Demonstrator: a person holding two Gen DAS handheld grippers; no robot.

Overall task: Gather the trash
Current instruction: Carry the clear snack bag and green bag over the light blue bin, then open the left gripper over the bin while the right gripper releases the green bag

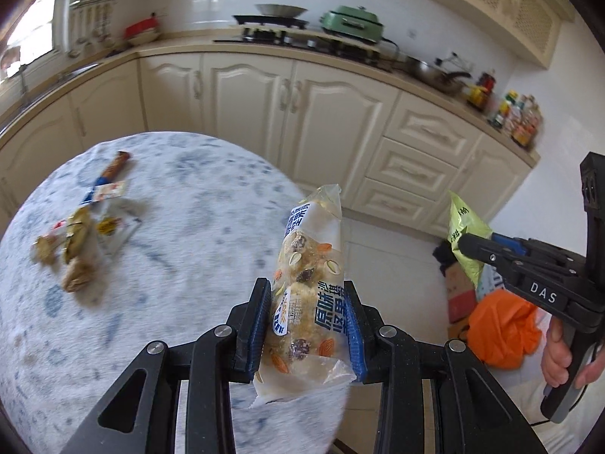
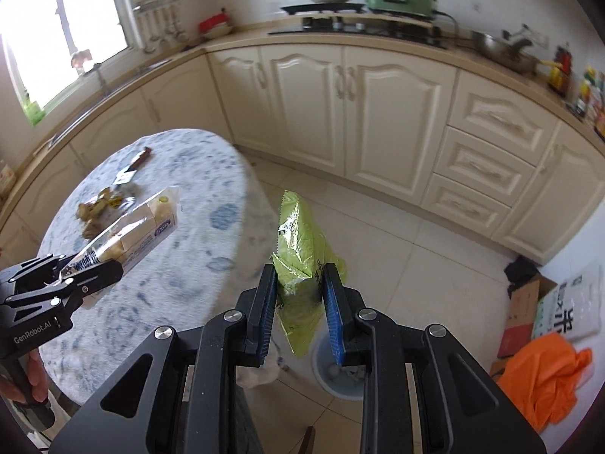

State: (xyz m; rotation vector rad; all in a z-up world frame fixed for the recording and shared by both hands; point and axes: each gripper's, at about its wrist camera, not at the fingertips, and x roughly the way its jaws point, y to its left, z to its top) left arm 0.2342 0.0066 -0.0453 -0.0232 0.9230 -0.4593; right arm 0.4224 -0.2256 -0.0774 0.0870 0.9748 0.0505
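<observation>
The left gripper (image 1: 308, 325) clamps a clear snack bag (image 1: 308, 265) at lower centre, over the table (image 1: 181, 265) edge. The right gripper (image 2: 298, 306) clamps a green bag (image 2: 300, 249) above a bin (image 2: 340, 374) on the floor. More wrappers (image 1: 83, 234) lie at the table's left.

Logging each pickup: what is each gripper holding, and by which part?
Left gripper: clear snack pack, pinched near its lower end. Right gripper: green wrapper, pinched around its lower half.
</observation>
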